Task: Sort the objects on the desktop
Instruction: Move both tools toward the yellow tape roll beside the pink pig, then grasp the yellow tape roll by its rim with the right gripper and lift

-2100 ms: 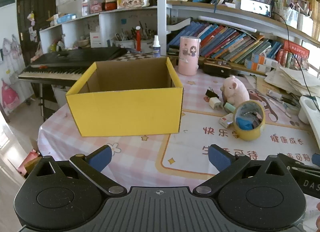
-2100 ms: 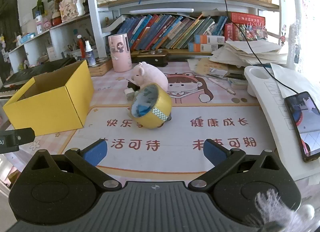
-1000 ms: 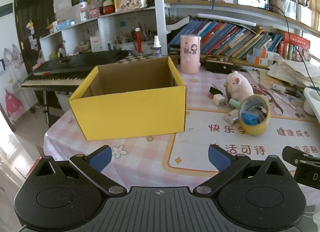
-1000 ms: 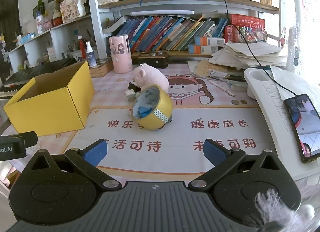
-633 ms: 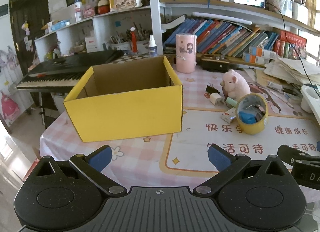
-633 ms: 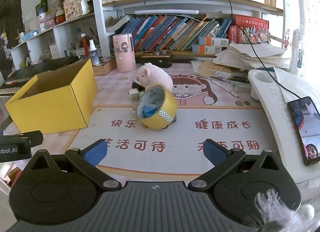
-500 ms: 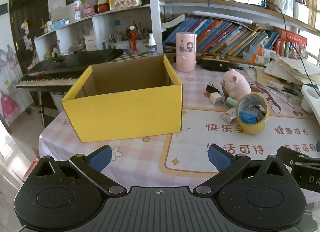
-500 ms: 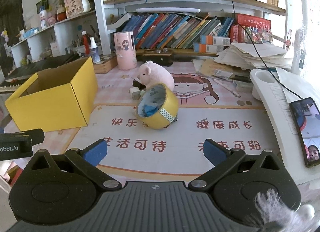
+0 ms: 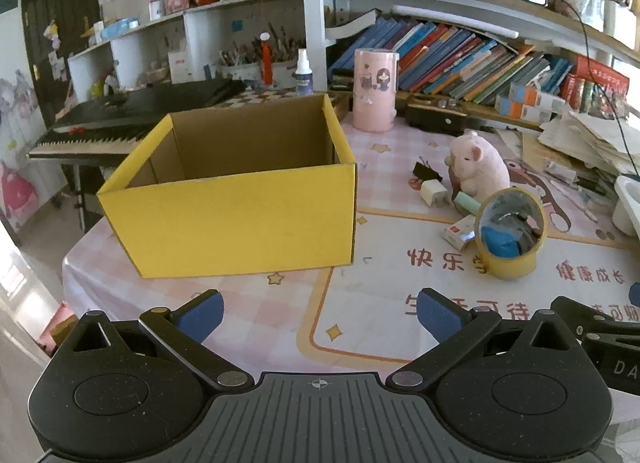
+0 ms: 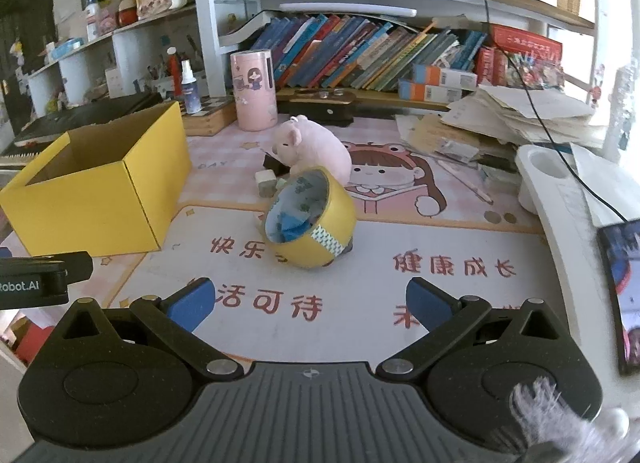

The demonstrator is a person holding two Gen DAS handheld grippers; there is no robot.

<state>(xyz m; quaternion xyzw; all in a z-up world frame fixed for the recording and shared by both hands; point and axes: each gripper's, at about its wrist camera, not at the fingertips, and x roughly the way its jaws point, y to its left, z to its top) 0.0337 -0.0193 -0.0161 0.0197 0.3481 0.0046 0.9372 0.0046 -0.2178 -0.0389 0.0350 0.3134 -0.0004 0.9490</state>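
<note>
Change: L view vs ~2 s back: box (image 9: 240,199) sits a bit lower/larger in frame, more of its inside shows. R view: tape (image 10: 310,219) and pig (image 10: 316,151) a bit larger, nearer frame centre. Objects themselves not moved; only the tongs crept fwd.
Meaning: judged approach phase. Nothing sorted yet, task at its start.
L tongs (image 9: 320,313): released, pads wide apart, nothing between. Hover over counter (image 9: 248,303) just in front of box.
R tongs (image 10: 308,303): released, wide, nothing held. Aimed at tape, near but not touching.
Box: yellow outside, brown inside, top open, upright on L part of counter. Visible inside walls bare; floor hidden behind front wall, so contents can't be confirmed.
Tape: yellow roll, tilted on its edge, hollow faces cams. Blue item and smth dark seen through the hole; can't tell if inside the roll or behind it.
Clutter: pig just behind tape, touching or nearly. White cube (image 9: 434,192), black clip (image 9: 426,172), small packet (image 9: 460,232) beside pig/tape, L side.
Task things: all on mat, R of box, well apart from it.
Next (guess): R tongs take tape first, carry to box.
Risk: roll is round, tilted; may roll or slip when pinched.
</note>
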